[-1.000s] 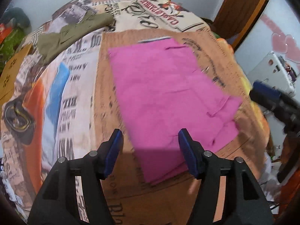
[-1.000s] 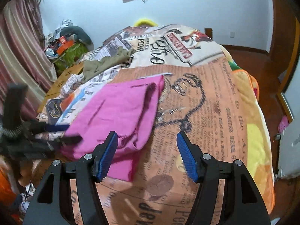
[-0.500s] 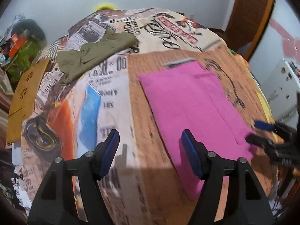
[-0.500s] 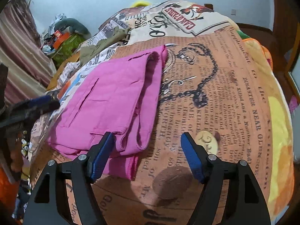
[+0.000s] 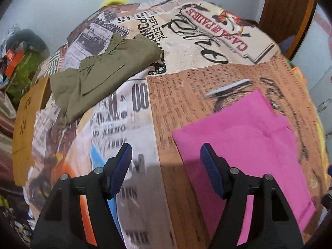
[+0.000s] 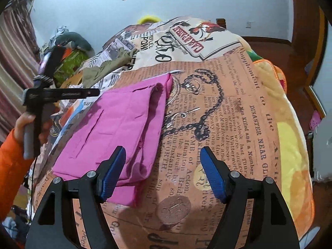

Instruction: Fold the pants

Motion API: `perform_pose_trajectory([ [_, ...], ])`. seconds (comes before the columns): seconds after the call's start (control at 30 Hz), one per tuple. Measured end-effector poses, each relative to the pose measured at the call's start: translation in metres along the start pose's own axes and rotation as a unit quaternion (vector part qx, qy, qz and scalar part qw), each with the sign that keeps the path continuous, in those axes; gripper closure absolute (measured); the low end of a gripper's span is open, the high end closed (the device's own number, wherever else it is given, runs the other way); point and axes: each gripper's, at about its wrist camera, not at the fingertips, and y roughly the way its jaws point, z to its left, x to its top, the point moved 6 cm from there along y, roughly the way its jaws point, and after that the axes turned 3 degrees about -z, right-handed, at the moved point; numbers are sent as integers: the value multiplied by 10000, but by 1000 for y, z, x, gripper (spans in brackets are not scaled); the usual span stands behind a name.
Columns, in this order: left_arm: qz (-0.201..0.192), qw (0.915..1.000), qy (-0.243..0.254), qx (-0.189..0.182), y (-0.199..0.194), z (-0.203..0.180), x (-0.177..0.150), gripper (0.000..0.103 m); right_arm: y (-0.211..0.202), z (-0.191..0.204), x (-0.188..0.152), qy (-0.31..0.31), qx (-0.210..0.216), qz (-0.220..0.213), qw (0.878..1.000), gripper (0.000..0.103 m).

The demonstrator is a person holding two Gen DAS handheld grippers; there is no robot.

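1. Pink pants (image 6: 116, 128) lying folded flat on the newspaper-print bedspread (image 6: 228, 108), on its brown panel.
2. In the right wrist view, right gripper (image 6: 162, 171) poised above the pants' near right corner; left pad over the pink cloth, right pad over bare bedspread.
3. Jaws wide apart, having just opened a little further; nothing pinched between them.
4. In the left wrist view, left gripper (image 5: 166, 170) off the pants' left edge, over bare bedspread; pants (image 5: 244, 145) lying to the right, near edge just behind the right pad.
5. Jaws wide, empty, touching no cloth.
6. Left gripper also seen from the right wrist (image 6: 91, 93), held up beside the pants' far left side by a hand (image 6: 27, 124) in an orange sleeve (image 6: 12, 166).
7. Olive garment (image 5: 99, 76) crumpled farther up the bed, well apart from the pants.
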Motion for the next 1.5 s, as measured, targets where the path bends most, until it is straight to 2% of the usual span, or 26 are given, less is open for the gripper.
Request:
perform_pose_trajectory([
  [0.17,256,9994,205,-72,34,-2,12,34,1,-9,1,111,-99,12,9999,32],
  [0.27,407,9987,273,128,52,4,8,34,3,-14,2,168,-148,19,9997,32],
  [0.33,285,9988,351,161,53,7,4,31,4,-16,3,202,-172,16,9996,32],
  [0.5,175,9980,393,458,37,18,-15,30,4,-17,6,213,-162,-28,9996,32],
  [0.6,224,9981,270,503,20,27,-32,30,0,-14,8,186,-103,-102,9997,32],
  [0.77,183,9990,75,399,-21,36,-74,30,-3,-5,9,81,-33,-183,9998,32],
  [0.93,90,9995,-35,284,-55,29,-112,30,-8,13,6,-149,142,-209,9996,32],
  [1.07,114,9994,-301,-130,-72,12,-140,30,-7,26,0,-343,285,-140,9989,32],
  [1.13,71,9991,-369,-187,-77,6,-147,30,-5,29,-2,-386,331,-84,9987,32],
  [1.27,1,9995,-326,-45,-83,9,-147,30,-2,24,-5,-490,185,-73,9986,32],
  [1.37,0,9993,-296,237,-81,24,-149,29,1,18,-7,-512,145,-66,9986,33],
  [1.43,33,9988,-482,93,-79,32,-153,29,7,9,-9,-466,3,25,9989,33],
  [1.5,53,9977,-669,-53,-77,37,-156,28,18,-1,-15,-401,-98,199,9989,37],
])
